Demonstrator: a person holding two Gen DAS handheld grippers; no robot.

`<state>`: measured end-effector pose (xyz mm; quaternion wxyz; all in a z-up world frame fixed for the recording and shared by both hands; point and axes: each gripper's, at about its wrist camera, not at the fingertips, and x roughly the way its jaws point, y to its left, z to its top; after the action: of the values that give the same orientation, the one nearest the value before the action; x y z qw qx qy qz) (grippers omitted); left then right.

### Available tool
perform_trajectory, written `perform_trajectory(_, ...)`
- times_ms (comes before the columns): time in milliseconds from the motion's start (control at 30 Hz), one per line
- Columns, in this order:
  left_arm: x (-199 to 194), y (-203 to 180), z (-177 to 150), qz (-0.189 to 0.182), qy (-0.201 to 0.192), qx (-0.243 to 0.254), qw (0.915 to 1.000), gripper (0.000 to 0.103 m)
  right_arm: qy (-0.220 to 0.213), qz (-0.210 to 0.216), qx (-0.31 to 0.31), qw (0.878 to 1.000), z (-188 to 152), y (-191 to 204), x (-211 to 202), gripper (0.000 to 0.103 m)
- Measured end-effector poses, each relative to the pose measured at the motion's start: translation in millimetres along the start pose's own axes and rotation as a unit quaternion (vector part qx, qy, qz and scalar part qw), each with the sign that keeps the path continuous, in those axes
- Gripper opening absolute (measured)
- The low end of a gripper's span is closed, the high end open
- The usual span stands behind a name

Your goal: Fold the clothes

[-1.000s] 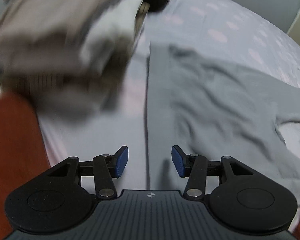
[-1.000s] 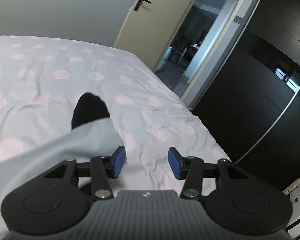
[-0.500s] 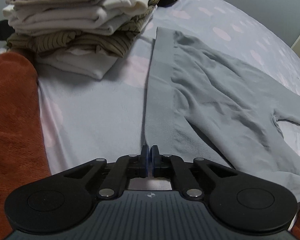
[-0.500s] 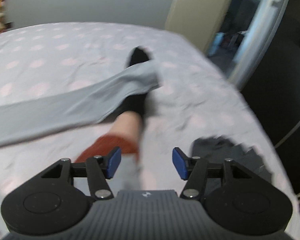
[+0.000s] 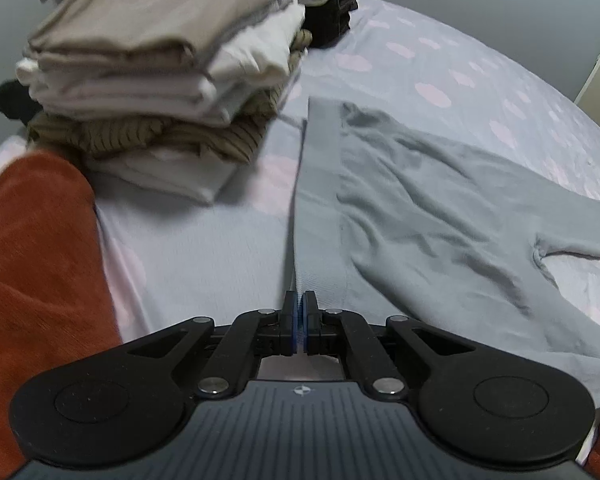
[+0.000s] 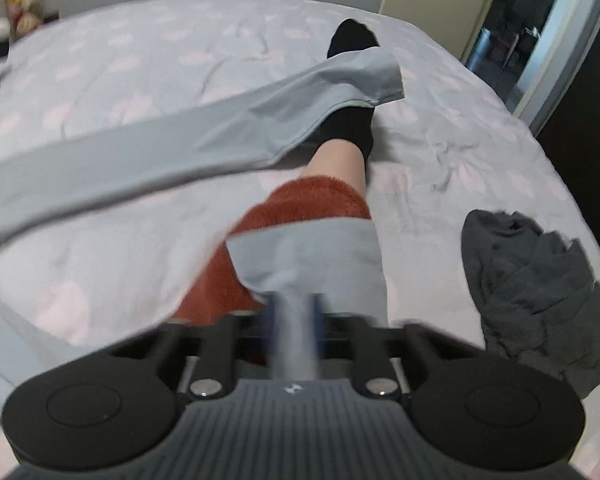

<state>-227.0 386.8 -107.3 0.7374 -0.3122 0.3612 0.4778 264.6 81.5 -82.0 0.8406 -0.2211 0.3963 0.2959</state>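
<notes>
Grey leggings (image 5: 412, 208) lie spread on the bed, waistband toward the left. My left gripper (image 5: 299, 320) is shut on the near corner of the waistband. In the right wrist view my right gripper (image 6: 294, 320) is shut on the cuff of one grey legging leg (image 6: 316, 256), which lies over the person's orange-clad leg. The other legging leg (image 6: 180, 136) stretches across the bed, its end draped over a black-socked foot (image 6: 350, 124).
A tall stack of folded clothes (image 5: 160, 80) stands at the left, close to the waistband. The person's orange-clad leg (image 5: 32, 264) lies at the left edge. A crumpled dark grey garment (image 6: 536, 292) lies at the right. The bed sheet (image 6: 120, 60) is lilac with pink dots.
My left gripper closed on the waistband corner. My right gripper swung down from the door side toward the person's leg and closed on a legging cuff.
</notes>
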Motion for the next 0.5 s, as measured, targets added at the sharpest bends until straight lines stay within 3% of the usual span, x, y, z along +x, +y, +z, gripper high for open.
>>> perform_trajectory(167,-22,12,24,0.005,-0.020,0.013,0.9997,0.002,-0.066,-0.044,0.055,0.995,29,-41,-43,0.004)
perform_trajectory(300,-38,20,40,0.007,-0.026,0.020,0.9994,0.002,-0.122,-0.092,0.126,0.980,60,-95,-87,0.004)
perform_trajectory(400,-50,25,51,0.010,-0.028,0.029,0.9991,0.002,-0.142,-0.094,0.190,0.967,71,-129,-119,0.004)
perform_trajectory(500,-49,23,52,0.026,-0.017,0.056,0.9980,0.002,-0.155,-0.110,0.194,0.963,65,-139,-138,0.004)
